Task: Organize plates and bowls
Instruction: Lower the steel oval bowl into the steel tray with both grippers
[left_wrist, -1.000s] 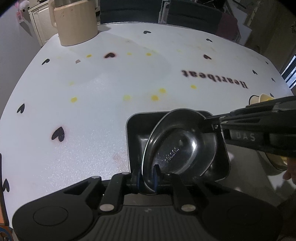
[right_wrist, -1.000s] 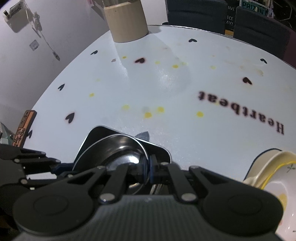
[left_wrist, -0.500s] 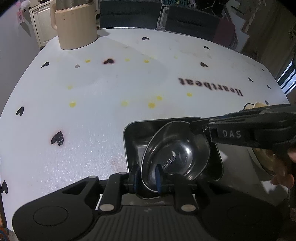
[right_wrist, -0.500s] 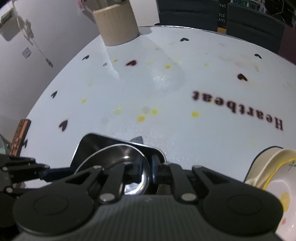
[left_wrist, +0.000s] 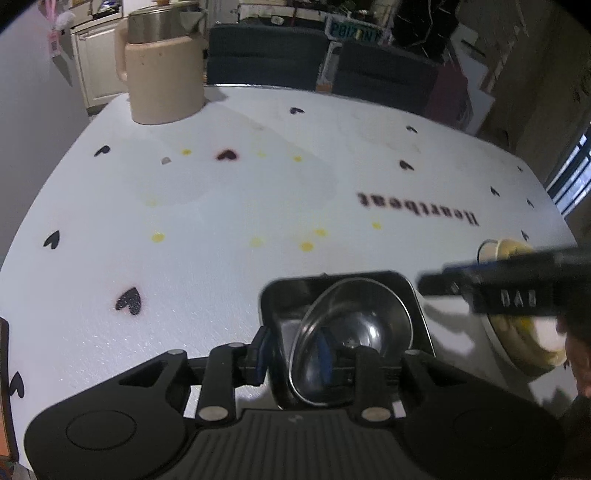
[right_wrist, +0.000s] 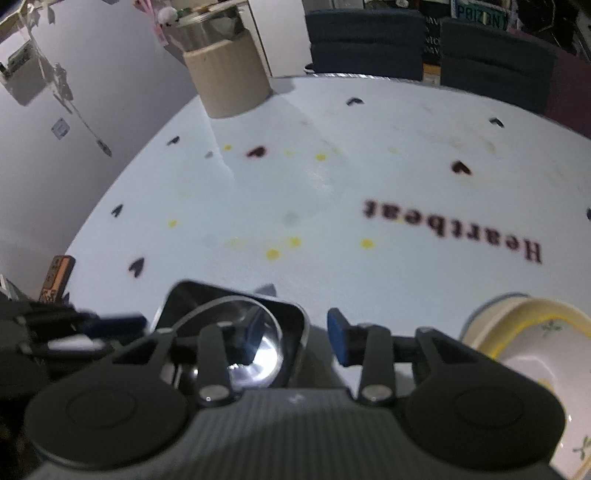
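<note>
We have just let go with both grippers: the left gripper (left_wrist: 293, 354) and right gripper (right_wrist: 291, 339) now stand with fingers wide, where they pinched the steel bowl (left_wrist: 354, 332) a moment ago. It rests in the square tray (left_wrist: 413, 295) near the bench's near edge, so this piece is placed.

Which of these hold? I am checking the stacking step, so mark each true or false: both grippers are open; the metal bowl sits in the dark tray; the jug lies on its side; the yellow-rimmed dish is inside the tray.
1. Both grippers are open. True: left gripper and right gripper show spread fingers.
2. The metal bowl sits in the dark tray. True, tilted.
3. The jug lies on its side. False: it stands upright.
4. The yellow-rimmed dish is inside the tray. False: it sits apart, on the table.
</note>
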